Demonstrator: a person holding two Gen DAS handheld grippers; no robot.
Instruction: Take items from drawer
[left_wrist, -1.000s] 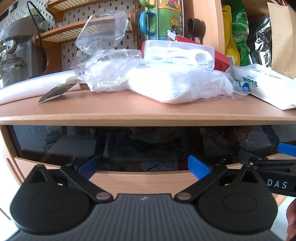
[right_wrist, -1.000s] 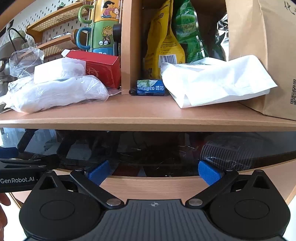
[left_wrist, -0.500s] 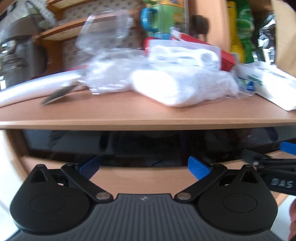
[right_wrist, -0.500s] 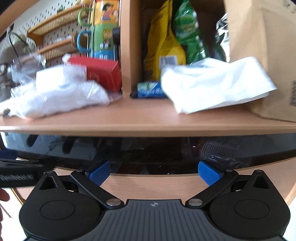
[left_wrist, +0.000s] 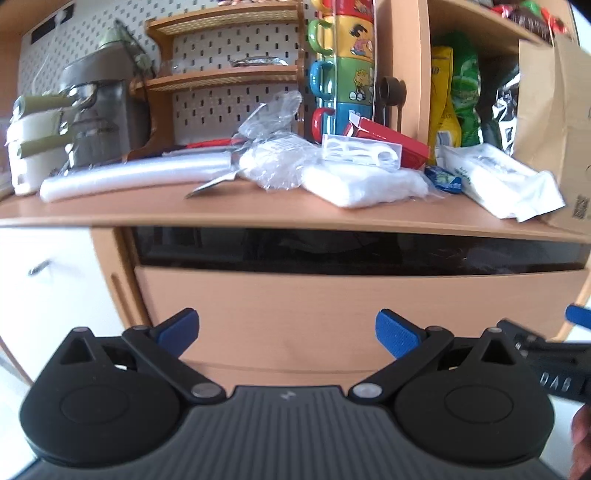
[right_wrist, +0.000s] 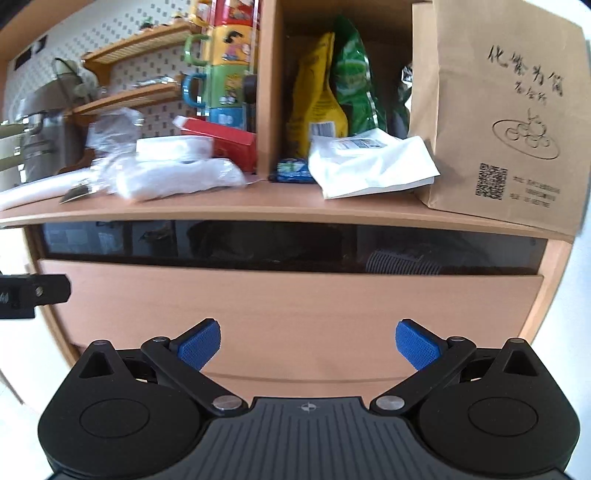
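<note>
Left gripper (left_wrist: 287, 328) and right gripper (right_wrist: 307, 343) both spread wide, holding nothing, now pulled back and lower than a second ago. Facing the wooden drawer (left_wrist: 332, 306) front, shut or nearly so beneath the cluttered tabletop (left_wrist: 258, 214). Looks finished, or resetting for another pull.
</note>
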